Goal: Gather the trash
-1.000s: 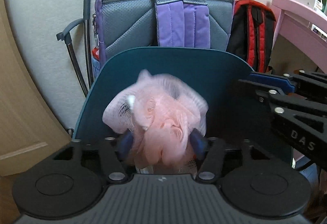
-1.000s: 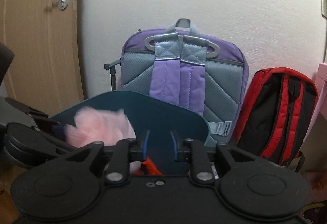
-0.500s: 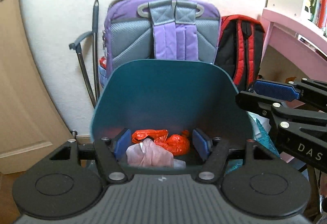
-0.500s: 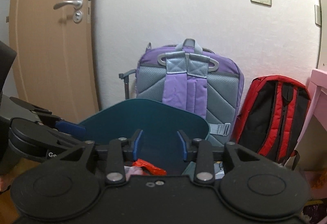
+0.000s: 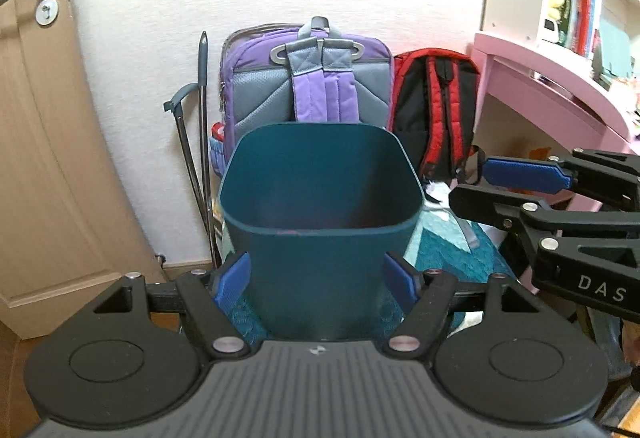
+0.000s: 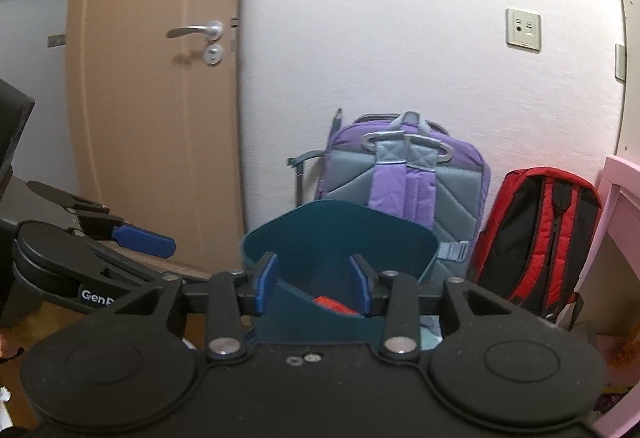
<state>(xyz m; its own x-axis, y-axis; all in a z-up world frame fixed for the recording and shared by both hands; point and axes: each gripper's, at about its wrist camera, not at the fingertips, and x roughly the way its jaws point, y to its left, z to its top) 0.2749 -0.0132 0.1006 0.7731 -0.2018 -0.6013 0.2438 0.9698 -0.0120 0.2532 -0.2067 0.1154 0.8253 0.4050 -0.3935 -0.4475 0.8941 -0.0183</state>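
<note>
A dark teal waste bin (image 5: pixel 320 174) stands on the floor by the wall. My left gripper (image 5: pixel 316 278) is drawn back in front of it, and its jaws are opening with nothing held between them. From this view the bin's contents are hidden. In the right wrist view the same bin (image 6: pixel 340 230) shows a piece of red trash (image 6: pixel 330 304) inside. My right gripper (image 6: pixel 314 284) hovers before the rim, and its jaws are opening with nothing between them. Each gripper shows in the other's view: right gripper (image 5: pixel 524 170), left gripper (image 6: pixel 144 238).
A purple-grey backpack (image 5: pixel 308 86) and a red-black backpack (image 5: pixel 436 106) lean on the wall behind the bin. A pink desk (image 5: pixel 552 90) stands to the right and a wooden door (image 5: pixel 40 158) to the left. A grey folded handle (image 5: pixel 200 142) leans by the bin. Teal fabric (image 5: pixel 444 242) lies beside it.
The pink mesh ball left my left gripper and dropped into the bin. Both grippers pulled back and up from the bin. The right jaws spread wider.
</note>
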